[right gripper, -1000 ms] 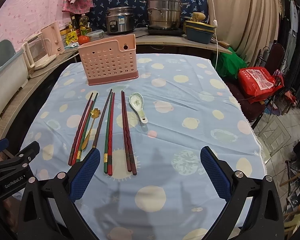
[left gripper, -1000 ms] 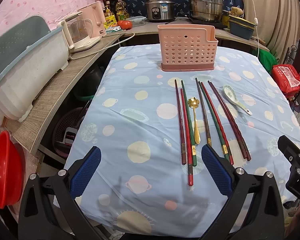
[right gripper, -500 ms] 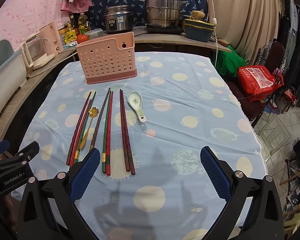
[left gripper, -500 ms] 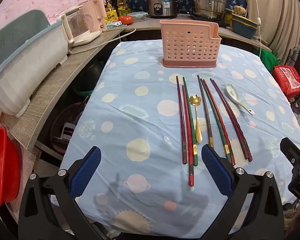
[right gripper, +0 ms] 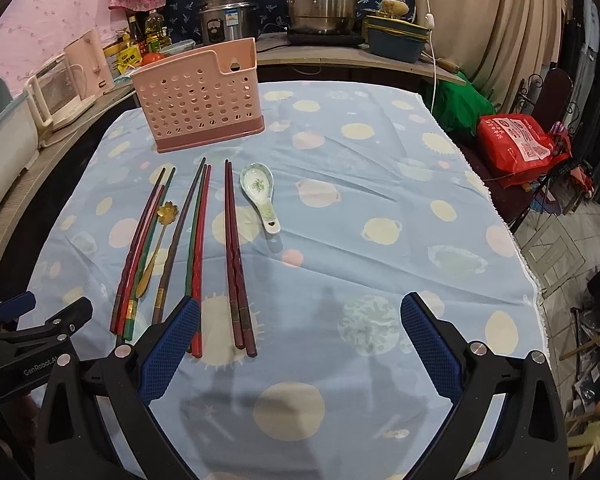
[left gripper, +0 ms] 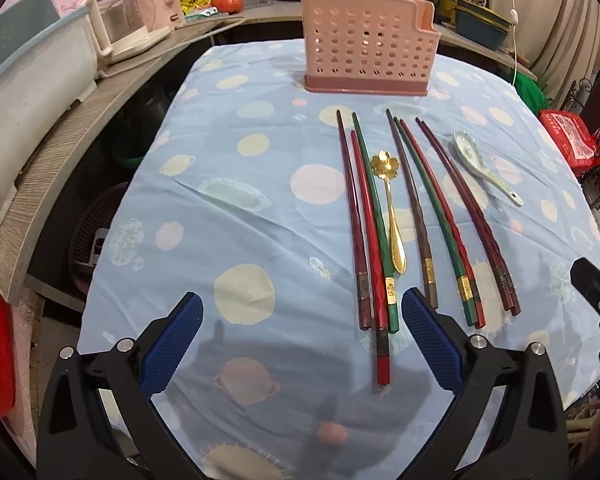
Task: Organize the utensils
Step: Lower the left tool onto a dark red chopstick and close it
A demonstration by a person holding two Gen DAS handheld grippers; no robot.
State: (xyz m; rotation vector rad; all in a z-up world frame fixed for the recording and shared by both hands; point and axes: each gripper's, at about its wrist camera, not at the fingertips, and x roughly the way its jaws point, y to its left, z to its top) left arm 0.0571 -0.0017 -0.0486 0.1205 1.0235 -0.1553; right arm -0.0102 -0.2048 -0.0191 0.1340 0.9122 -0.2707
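Several red, green and brown chopsticks (left gripper: 416, 208) (right gripper: 198, 240) lie side by side on the blue dotted tablecloth (left gripper: 240, 208). A gold flower-headed spoon (left gripper: 390, 204) (right gripper: 156, 248) lies among them. A white ceramic spoon (left gripper: 484, 166) (right gripper: 260, 192) lies to their right. A pink perforated utensil holder (left gripper: 366, 56) (right gripper: 200, 96) stands upright behind them. My left gripper (left gripper: 300, 344) is open and empty, near the chopsticks' near ends. My right gripper (right gripper: 300, 344) is open and empty, right of the chopsticks.
A side counter on the left holds a white tub (left gripper: 24, 76) and a kettle (left gripper: 124, 28). Pots (right gripper: 324, 0) and a rice cooker (right gripper: 226, 16) stand on the back counter. A red bag (right gripper: 516, 144) sits on a chair to the right. The table edge (right gripper: 512, 240) runs along the right.
Both grippers have moved forward and lower toward the table; the utensils and holder look closer. Nothing on the table has moved. Both grippers stay open.
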